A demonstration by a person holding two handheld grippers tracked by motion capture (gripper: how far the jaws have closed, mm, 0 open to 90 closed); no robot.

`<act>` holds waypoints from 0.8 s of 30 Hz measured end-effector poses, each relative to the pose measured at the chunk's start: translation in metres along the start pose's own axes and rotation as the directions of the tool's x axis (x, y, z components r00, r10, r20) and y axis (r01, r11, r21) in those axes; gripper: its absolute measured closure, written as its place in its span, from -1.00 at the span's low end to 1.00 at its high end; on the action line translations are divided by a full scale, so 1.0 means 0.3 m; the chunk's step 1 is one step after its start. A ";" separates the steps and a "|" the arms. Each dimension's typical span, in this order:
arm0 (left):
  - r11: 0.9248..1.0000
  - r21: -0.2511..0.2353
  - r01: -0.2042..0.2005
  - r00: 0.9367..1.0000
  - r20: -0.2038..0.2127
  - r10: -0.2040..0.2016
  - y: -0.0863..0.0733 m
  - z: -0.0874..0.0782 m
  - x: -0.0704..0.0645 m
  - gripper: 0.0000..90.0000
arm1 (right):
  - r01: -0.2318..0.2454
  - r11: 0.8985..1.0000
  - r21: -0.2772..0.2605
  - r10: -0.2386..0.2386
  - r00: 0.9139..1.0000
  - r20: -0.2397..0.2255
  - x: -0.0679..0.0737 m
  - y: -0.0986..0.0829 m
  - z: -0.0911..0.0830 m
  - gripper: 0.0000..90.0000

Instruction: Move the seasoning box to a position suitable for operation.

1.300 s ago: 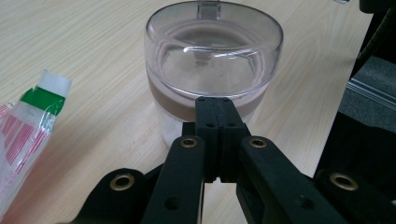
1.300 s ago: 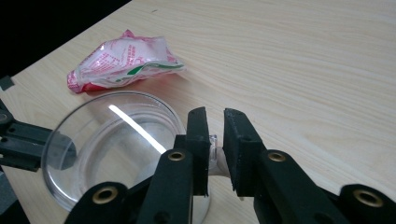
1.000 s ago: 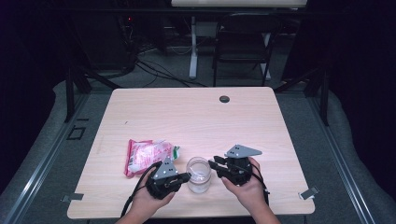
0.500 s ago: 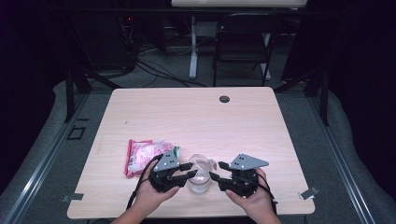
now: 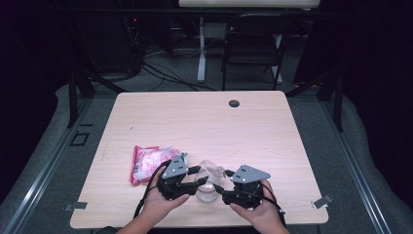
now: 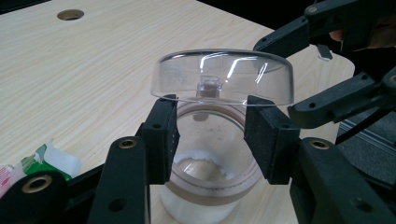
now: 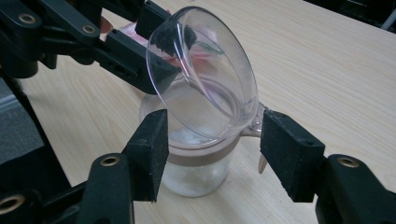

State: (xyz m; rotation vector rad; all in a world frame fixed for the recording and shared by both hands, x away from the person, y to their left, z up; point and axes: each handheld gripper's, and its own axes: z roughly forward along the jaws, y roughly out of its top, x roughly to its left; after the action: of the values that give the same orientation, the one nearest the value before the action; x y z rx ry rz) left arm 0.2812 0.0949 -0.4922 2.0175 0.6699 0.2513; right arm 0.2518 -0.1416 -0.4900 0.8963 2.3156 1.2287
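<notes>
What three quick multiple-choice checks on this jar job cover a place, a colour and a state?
1. Where does the pink packet lie?
A. left of the jar
B. at the table's far edge
C. inside the jar

2. What colour is the band round the jar's mouth?
A. blue
B. brownish
C. green

3. How is the clear lid?
A. shut flat
B. tipped up open
C. lying on the table

Key: 1 A, the high view shows it beside the left claw; 2 B, both gripper views; 3 B, it stands tilted above the mouth, the right claw straddling the jar.
</notes>
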 end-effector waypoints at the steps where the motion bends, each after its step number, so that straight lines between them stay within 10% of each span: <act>1: 1.000 -0.002 0.001 1.000 -0.001 -0.001 -0.001 0.001 0.001 0.20 | 0.009 1.000 0.002 -0.009 1.000 0.003 0.003 0.000 0.006 -0.06; 24: 0.996 0.079 0.041 0.997 -0.067 -0.036 -0.055 0.038 0.051 0.15 | 0.009 0.999 -0.036 -0.009 1.000 0.004 -0.007 0.008 0.012 0.07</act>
State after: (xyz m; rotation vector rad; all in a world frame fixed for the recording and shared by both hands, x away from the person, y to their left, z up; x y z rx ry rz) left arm 0.2931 0.1014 -0.5136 2.0781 0.7701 0.2731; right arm 0.2562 -0.1398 -0.4899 0.8741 2.2849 1.2598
